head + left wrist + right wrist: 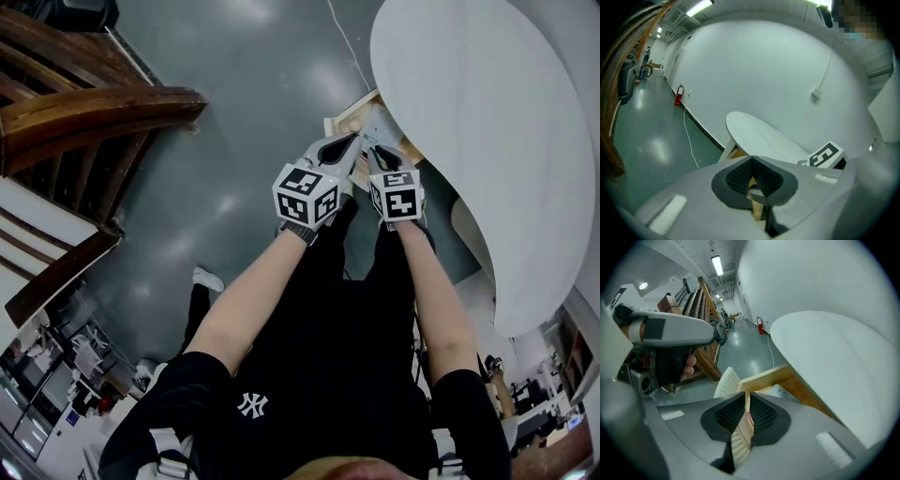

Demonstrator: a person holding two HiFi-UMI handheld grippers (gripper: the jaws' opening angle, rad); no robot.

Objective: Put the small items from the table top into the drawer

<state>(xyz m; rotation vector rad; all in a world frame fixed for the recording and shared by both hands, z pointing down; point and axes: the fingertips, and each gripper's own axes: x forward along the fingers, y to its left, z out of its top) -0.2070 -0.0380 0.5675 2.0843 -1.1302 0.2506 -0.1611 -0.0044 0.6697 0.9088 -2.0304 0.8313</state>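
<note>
Right gripper point(746, 401), lower centre: slightly open, with a white ribbed item point(739, 441) standing between my pads. Left gripper point(752, 159): closed tip to tip. Beyond, mid-frame: the open wooden drawer point(764, 377) under the white desk point(834, 357).

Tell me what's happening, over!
Left gripper: jaws shut, empty. Right gripper: jaws slightly apart, white ribbed fan-like item between them, over open light wooden drawer. White oval table top overhangs drawer; nothing else blocking.

White oval table point(469, 112), open wooden drawer point(764, 377)
</note>
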